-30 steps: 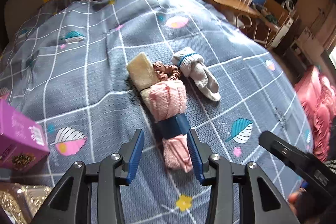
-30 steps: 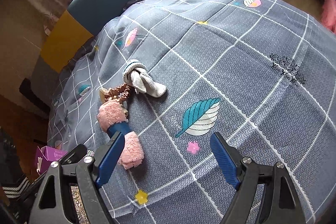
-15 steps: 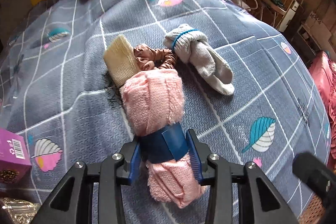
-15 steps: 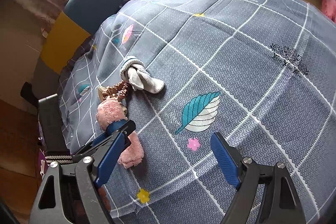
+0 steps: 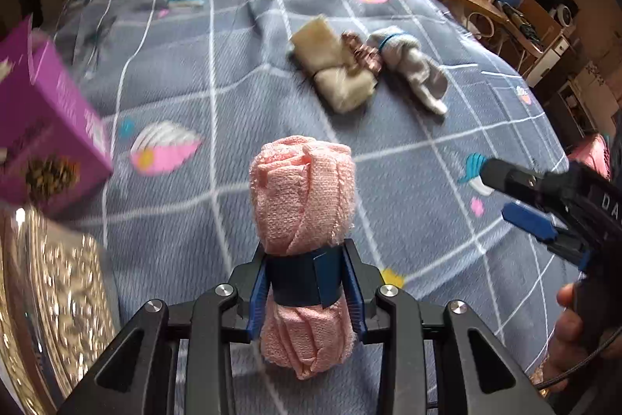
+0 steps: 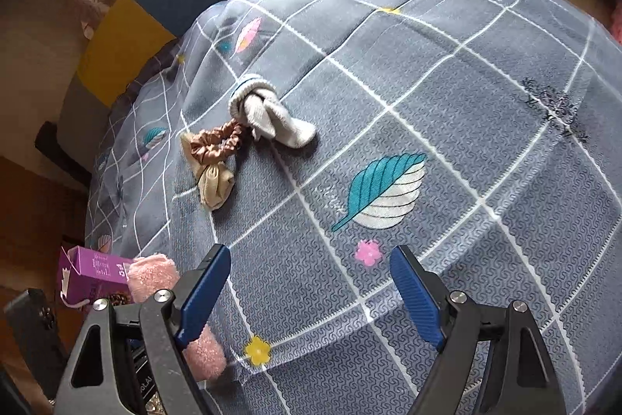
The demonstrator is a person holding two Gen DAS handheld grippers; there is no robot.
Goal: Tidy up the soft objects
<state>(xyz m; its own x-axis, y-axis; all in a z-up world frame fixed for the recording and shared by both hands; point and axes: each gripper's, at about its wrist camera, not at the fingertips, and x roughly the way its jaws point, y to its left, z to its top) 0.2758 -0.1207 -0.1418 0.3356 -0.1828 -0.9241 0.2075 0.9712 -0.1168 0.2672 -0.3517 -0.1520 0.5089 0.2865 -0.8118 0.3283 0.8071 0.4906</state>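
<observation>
Open quilt (image 6: 447,104) right of the knotted sock (image 6: 268,115); purple box (image 5: 42,131) crowds the left.

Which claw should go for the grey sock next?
Right. The right claw is open and empty, with the sock ahead of it on the bed. The left claw is closing on the pink towel roll, so it is busy.

A fuzzy pink rolled towel (image 5: 303,193) wears a dark-blue band (image 5: 299,279). The grey quilted bedspread (image 6: 466,104) shows white checks and teal leaves. Nearby: beige rolled cloth (image 5: 334,72), brown satin scrunchie (image 6: 215,142), blue-trimmed grey knotted sock (image 6: 268,115), purple cardboard box (image 5: 42,139).
</observation>
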